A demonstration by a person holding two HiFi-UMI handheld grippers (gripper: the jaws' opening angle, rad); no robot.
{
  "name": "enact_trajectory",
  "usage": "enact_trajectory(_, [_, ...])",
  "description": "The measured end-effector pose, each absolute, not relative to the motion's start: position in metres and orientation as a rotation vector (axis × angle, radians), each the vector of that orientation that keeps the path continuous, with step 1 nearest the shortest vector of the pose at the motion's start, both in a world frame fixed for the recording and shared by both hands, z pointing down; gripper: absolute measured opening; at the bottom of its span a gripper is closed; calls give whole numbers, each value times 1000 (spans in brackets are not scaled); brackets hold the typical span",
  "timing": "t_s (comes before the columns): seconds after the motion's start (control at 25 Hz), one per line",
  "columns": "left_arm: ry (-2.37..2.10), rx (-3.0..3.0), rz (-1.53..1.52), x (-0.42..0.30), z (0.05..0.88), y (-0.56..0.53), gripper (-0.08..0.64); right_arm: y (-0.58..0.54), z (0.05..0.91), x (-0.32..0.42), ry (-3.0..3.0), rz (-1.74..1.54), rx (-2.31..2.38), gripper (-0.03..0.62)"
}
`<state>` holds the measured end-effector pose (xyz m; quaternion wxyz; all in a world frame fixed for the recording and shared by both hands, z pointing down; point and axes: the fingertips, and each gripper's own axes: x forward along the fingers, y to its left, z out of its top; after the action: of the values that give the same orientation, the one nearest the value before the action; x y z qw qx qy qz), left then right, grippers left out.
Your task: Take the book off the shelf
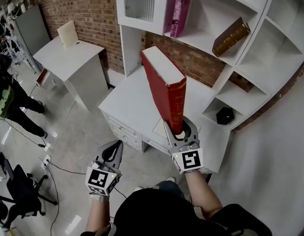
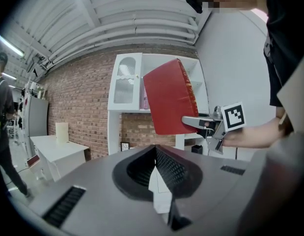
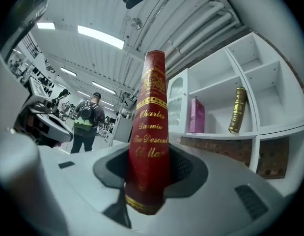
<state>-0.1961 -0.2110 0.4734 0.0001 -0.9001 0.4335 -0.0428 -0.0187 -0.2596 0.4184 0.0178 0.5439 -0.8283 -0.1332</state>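
Red book (image 1: 164,90) is off the shelf (image 1: 250,58), upright just below & in front of it, pinched at its bottom end by right tool (image 1: 179,130). Left tool (image 1: 112,152) pressed together, empty. Prob. heavy, stiff, top-heavy, slick cover: hold deeper, nr mid-spine.

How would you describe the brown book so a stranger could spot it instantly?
Find the white shelf unit on the brick wall. On the shelf holding two books, the brown book leans at the right, dark with gold trim, unlike the upright pink book.
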Motion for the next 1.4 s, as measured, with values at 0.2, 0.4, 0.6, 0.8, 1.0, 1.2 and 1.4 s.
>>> enact_trajectory(0.2, [1417, -2796, -141, -211, 475, -207, 8, -253, 436, -50, -2628, -397, 1573, 187])
enact_trajectory(0.4, [1460, -2767, -160, -225, 477, -204, 8, -247, 451, -80, -2671, -423, 1444, 187])
enact_trajectory(0.6, [1500, -2745, -170, -239, 477, -201, 8, -241, 463, -112, -2718, -404, 1340, 187])
enact_trajectory(0.8, [1538, -2723, -166, -253, 477, -196, 8, -233, 469, -138, -2757, -394, 1248, 187])
enact_trajectory(1.0, [1580, -2702, -164, -265, 476, -193, 8, -228, 477, -152, -2787, -366, 1187, 186])
enact_trajectory(1.2, [1610, -2689, -162, -277, 478, -187, 8, -222, 480, -158, -2795, -362, 1155, 186])
enact_trajectory(1.4, [1627, -2685, -152, -284, 480, -182, 8, -217, 482, -160, -2806, -339, 1150, 186])
